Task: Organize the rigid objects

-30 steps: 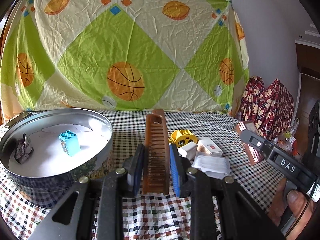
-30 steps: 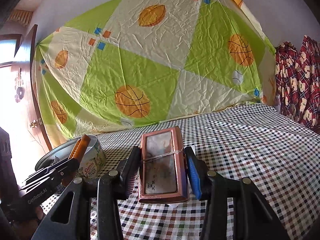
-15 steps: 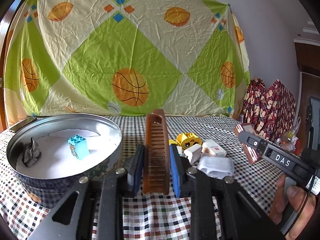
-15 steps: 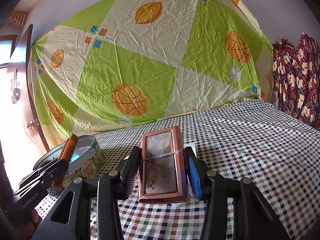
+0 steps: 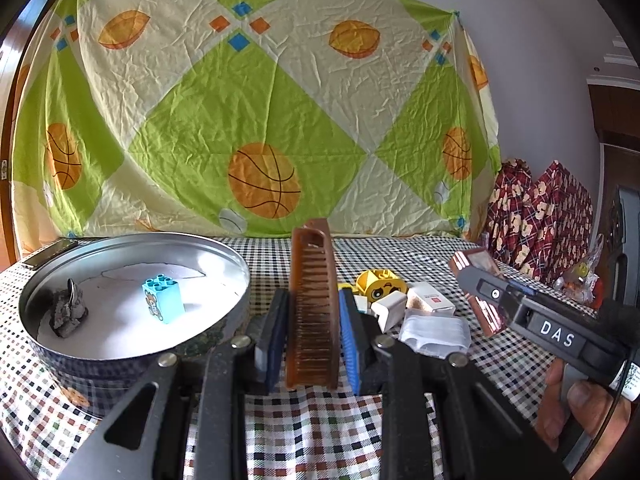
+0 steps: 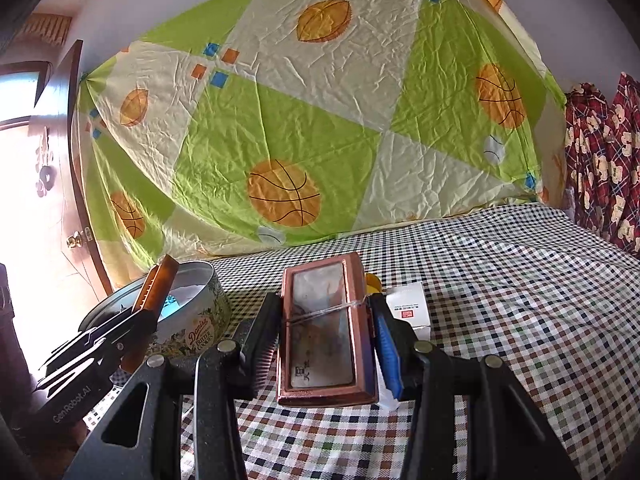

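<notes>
My left gripper [image 5: 310,334] is shut on a brown comb [image 5: 311,300] held on edge, just right of the round cookie tin [image 5: 216,332]. Inside the tin lie a light blue toy brick [image 5: 163,298] and a crumpled grey piece [image 5: 68,312]. My right gripper [image 6: 326,338] is shut on a copper-framed rectangular case [image 6: 324,328] with a clear window. In the left wrist view that case [image 5: 476,280] hangs at the right, above the checked cloth. In the right wrist view the comb [image 6: 156,284] and the tin [image 6: 196,320] stand at the left.
On the checked tablecloth [image 5: 320,420] right of the comb lie a yellow toy head [image 5: 382,284], a white plug [image 5: 390,308], a small white box [image 5: 430,300] and a clear plastic packet [image 5: 436,334]. A patterned sheet [image 5: 260,120] hangs behind. A hand [image 5: 580,404] holds the right gripper.
The left wrist view has shifted a little, so the tin and loose items sit further right in the frame. Both grips are unchanged.
</notes>
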A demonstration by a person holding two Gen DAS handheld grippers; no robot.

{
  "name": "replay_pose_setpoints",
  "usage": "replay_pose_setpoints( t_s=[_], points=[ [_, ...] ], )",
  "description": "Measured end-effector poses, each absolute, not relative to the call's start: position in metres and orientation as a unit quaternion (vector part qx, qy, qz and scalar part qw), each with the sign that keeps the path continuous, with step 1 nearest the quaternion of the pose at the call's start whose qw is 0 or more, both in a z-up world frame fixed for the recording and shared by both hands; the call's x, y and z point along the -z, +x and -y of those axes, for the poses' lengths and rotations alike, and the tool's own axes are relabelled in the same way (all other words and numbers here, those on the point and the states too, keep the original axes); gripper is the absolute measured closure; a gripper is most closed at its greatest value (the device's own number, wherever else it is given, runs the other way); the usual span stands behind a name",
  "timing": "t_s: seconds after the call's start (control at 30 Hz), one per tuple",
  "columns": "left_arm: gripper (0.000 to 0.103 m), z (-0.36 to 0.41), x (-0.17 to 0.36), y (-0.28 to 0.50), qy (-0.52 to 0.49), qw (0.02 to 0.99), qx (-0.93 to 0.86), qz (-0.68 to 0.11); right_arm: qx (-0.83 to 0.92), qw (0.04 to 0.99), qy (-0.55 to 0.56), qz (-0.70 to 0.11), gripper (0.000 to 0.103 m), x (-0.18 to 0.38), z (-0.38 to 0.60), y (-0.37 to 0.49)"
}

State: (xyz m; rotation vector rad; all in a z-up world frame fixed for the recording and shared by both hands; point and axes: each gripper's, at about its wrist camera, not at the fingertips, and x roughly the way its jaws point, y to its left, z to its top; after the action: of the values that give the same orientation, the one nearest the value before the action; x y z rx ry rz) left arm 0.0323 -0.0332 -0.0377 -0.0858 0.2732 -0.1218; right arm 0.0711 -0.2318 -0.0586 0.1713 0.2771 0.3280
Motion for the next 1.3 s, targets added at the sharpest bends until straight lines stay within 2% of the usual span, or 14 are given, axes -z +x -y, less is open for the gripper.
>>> replay_pose_setpoints(
  t_s=[1.3],
  points=[
    [0.080, 0.004, 0.040, 0.009, -0.026, 0.996, -0.004, -0.091, -0.204, 0.968, 0.071, -0.126, 0.056, 0.059, 0.184, 0.061]
  ],
)
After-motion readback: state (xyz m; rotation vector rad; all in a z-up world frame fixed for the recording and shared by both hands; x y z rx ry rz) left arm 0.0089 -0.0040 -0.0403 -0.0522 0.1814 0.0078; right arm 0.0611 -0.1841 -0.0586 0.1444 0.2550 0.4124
